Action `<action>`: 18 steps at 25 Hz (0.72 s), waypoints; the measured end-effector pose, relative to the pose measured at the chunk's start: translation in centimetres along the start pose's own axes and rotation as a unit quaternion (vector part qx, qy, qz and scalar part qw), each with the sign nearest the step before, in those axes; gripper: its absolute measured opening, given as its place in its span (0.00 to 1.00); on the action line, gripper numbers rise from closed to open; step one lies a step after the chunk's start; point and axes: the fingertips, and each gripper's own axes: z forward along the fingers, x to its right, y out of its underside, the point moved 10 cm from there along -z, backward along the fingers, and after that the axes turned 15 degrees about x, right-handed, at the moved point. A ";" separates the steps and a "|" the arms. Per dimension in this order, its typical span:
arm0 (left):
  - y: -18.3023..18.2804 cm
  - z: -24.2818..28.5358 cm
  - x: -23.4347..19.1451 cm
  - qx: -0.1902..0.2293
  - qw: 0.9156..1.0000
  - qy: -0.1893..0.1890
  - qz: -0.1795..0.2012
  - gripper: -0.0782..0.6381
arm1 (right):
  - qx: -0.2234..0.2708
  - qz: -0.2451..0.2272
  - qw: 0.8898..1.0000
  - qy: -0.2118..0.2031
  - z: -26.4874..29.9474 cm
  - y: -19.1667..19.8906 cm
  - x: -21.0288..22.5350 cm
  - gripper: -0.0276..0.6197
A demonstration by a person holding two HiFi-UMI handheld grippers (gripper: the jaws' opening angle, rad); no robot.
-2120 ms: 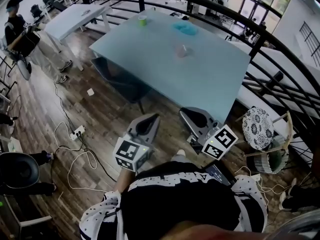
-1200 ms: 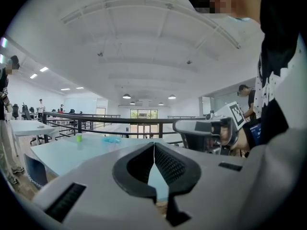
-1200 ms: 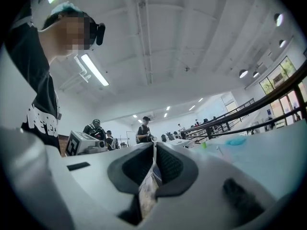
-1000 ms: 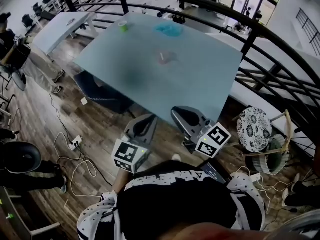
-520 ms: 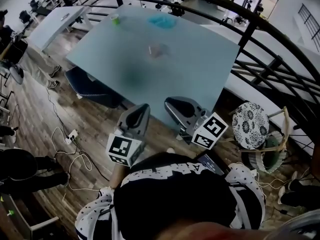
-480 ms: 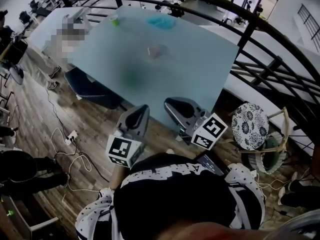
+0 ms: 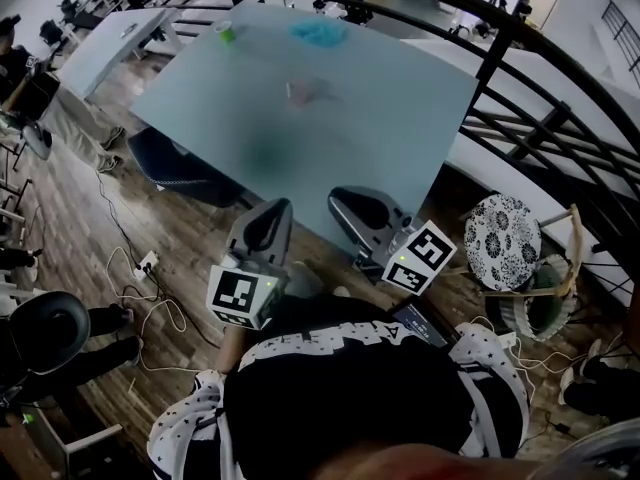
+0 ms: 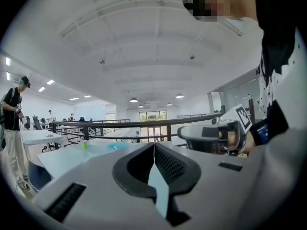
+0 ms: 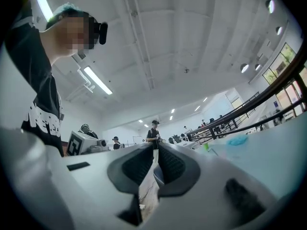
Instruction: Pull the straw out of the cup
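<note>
A small clear cup with a straw (image 7: 303,90), blurred, stands on the pale blue table (image 7: 380,138), far ahead of both grippers. My left gripper (image 7: 277,206) and right gripper (image 7: 338,197) are held close to my chest, short of the table's near edge. Each has its jaws together with nothing between them. In the left gripper view the tips of that gripper (image 8: 154,145) meet, and the right gripper (image 8: 211,132) shows beside it. In the right gripper view that gripper's tips (image 9: 156,145) meet too. The cup does not show in either gripper view.
A green cup (image 7: 226,31) and a blue heap (image 7: 318,33) sit at the table's far end. A dark chair (image 7: 185,163) stands at its left side, and a black railing (image 7: 497,63) runs to the right. A patterned stool (image 7: 503,240), floor cables (image 7: 150,268) and bystanders (image 7: 25,78) are around.
The table has drawn closer and shifted left in the head view. Both grippers stay shut in front of my chest, the left one a little lower and further left.
</note>
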 end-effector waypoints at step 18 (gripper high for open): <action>1.2 3.6 -1.8 0.018 0.998 0.046 -0.031 0.13 | -0.033 -0.048 0.998 0.037 0.0 -0.5 1.4 0.09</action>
